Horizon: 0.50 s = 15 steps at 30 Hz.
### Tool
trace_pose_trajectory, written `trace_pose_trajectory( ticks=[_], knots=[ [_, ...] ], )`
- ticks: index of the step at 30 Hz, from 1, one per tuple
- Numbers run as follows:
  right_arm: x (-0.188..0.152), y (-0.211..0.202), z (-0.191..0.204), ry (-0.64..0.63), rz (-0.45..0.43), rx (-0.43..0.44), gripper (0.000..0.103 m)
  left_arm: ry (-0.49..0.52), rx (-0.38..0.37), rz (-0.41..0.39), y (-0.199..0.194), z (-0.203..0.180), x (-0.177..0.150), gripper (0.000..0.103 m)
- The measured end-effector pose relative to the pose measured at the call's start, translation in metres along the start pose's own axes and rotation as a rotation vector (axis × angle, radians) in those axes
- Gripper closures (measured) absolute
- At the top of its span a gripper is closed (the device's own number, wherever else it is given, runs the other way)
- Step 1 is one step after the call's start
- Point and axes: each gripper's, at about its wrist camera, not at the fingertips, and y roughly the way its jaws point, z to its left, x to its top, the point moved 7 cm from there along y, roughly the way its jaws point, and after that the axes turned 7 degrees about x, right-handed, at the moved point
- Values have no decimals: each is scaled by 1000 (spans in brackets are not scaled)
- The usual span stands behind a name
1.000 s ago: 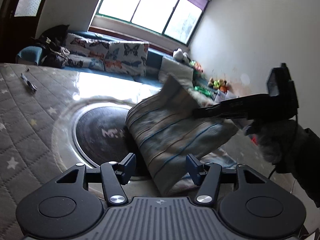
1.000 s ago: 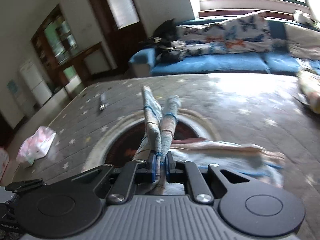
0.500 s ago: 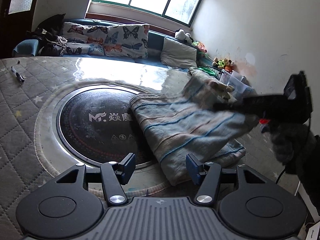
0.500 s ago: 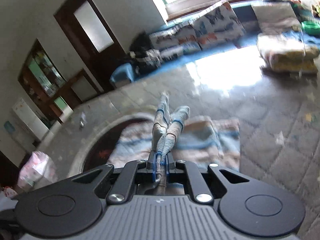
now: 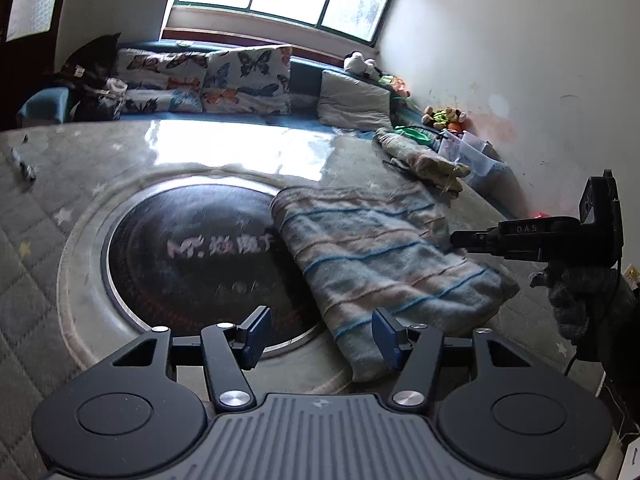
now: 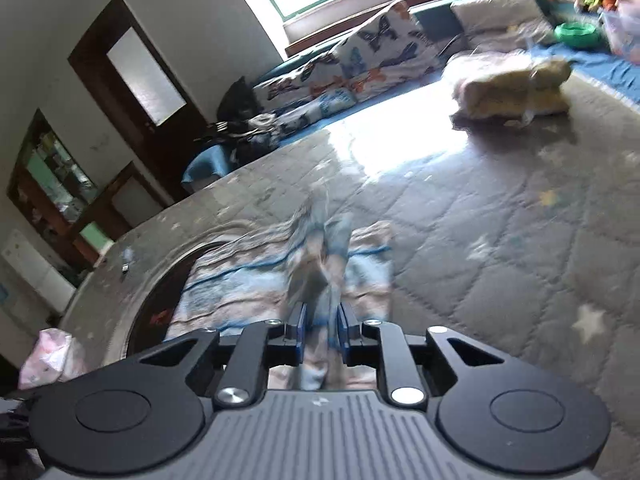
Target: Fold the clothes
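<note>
A striped blue-and-beige cloth (image 5: 376, 256) lies folded on the quilted table, partly over the dark round hotplate (image 5: 192, 252). My left gripper (image 5: 322, 338) is open and empty, its fingers either side of the cloth's near corner, just above it. My right gripper (image 6: 320, 330) has its jaws parted a little around a bunched edge of the cloth (image 6: 316, 256), which is blurred. In the left wrist view the right gripper (image 5: 456, 238) is at the cloth's right edge.
A second folded garment pile (image 5: 424, 160) lies at the far right of the table. A pen (image 5: 24, 164) lies far left. A pink tissue pack (image 6: 48, 356) sits at the table's near left edge. A sofa with butterfly cushions (image 5: 208, 80) stands behind.
The right gripper swung the lifted cloth edge over to the right and down, so the cloth now lies flat and folded. Its jaws have parted slightly. The left gripper stayed open.
</note>
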Motion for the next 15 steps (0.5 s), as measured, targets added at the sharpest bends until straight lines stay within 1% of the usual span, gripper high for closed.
trace_pose_trajectory(
  ticks=[3, 5, 7, 11, 15],
  knots=[
    [10, -9, 5, -46, -39, -27, 86, 38, -19, -4, 9, -12, 6, 44],
    [20, -9, 15, -88, -61, -12, 86, 63, -32, -7, 15, -20, 10, 44],
    [28, -4, 28, -132, -62, 21, 86, 89, -44, -10, 21, -29, 15, 44],
    [35, 28, 45, -235, 15, 44, 86, 138, -69, -15, 33, -45, 23, 45],
    [36, 58, 42, -286, 82, 18, 86, 148, -66, 14, 51, -45, 19, 46]
  ],
)
